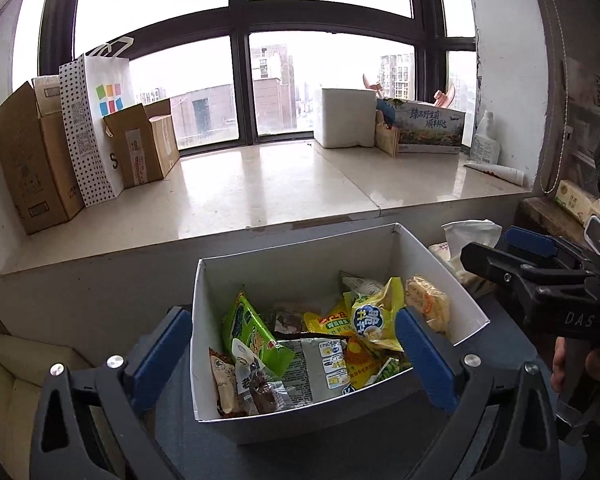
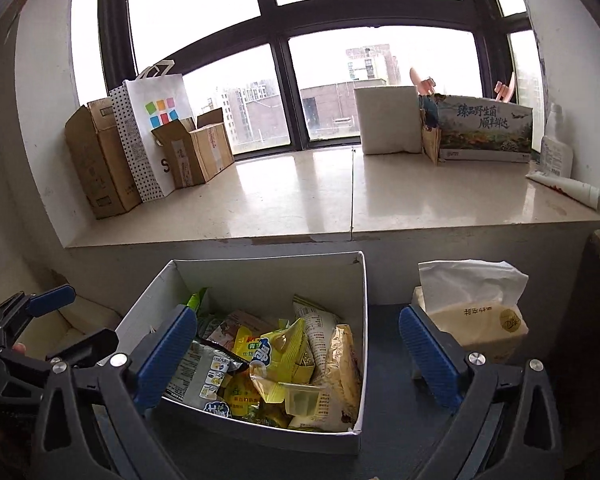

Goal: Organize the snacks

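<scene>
so both grippers are spread wide with nothing in them. The left gripper (image 1: 296,354) sits low in the left wrist frame, its blue pads straddling the near left part of the white box (image 1: 300,258), one pad outside the left wall and one over the packets. The right gripper (image 2: 298,354) in its own view frames the box's right wall, left pad over the snacks and right pad just beside the tissue pack (image 2: 472,312) at lower right.

The snacks (image 1: 324,344) are all piled loose in the box, bottom centre of both frames: a green packet (image 1: 252,332) leaning at the left, a yellow bag (image 1: 376,316) on top toward the right, a grey one (image 1: 320,364) near the front. Nothing seems left outside, so I'd guess the sorting is about done and the wide jaws are just clearing the pile. The windowsill (image 1: 260,184) up top holds only cartons and bags
</scene>
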`<state>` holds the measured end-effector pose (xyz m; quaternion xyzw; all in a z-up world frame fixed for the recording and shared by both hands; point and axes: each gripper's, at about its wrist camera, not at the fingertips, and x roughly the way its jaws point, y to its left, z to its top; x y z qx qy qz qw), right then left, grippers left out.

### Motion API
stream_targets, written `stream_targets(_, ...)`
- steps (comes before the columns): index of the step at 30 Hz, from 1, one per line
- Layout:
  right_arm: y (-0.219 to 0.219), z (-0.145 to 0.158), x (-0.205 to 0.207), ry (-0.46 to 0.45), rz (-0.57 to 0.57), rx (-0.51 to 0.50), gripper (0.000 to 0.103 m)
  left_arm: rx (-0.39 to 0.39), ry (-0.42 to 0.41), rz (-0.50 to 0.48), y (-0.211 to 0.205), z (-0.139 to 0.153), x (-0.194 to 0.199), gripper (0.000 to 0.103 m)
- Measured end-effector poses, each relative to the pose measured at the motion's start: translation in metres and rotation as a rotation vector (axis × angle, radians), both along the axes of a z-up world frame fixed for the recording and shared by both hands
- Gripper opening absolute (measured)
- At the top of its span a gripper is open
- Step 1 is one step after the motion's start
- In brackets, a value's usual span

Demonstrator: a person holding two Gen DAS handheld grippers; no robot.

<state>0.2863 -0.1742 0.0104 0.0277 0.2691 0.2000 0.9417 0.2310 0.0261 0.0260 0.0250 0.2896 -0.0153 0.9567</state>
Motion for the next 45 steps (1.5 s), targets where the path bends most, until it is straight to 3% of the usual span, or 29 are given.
stream_targets(6,0.005,0.036,-0.071,-0.163,0.063,-0.112,0.103,-0.029,-0.105,0.000,-0.011,0.030,-0.066,0.103)
stream_targets(12,-0.004,0.057,-0.142,-0.226,0.023,-0.131,0.103,-0.079,-0.073,0.003,-0.019,0.035,-0.133,0.103)
stream_targets(16,-0.011,0.051,-0.171,-0.146,0.085,-0.096,0.103,-0.054,-0.034,0.044,-0.026,0.026,-0.166,0.103)
stream_targets(19,-0.015,0.038,-0.193,-0.100,0.104,-0.083,0.103,-0.099,0.006,0.037,-0.026,0.017,-0.185,0.103)
stream_targets(23,-0.032,0.018,-0.227,-0.106,0.036,-0.068,0.103,-0.129,0.028,0.051,-0.027,0.004,-0.204,0.103)
stream_targets(28,-0.048,0.004,-0.236,0.000,0.055,0.035,0.103,-0.146,0.061,0.063,-0.029,-0.009,-0.211,0.103)
stream_targets(37,-0.030,0.004,-0.242,-0.027,0.057,-0.044,0.103,-0.142,0.048,0.070,-0.025,-0.007,-0.217,0.103)
stream_targets(45,-0.033,0.002,-0.241,-0.016,0.064,-0.036,0.103,-0.136,0.054,0.075,-0.024,-0.008,-0.218,0.103)
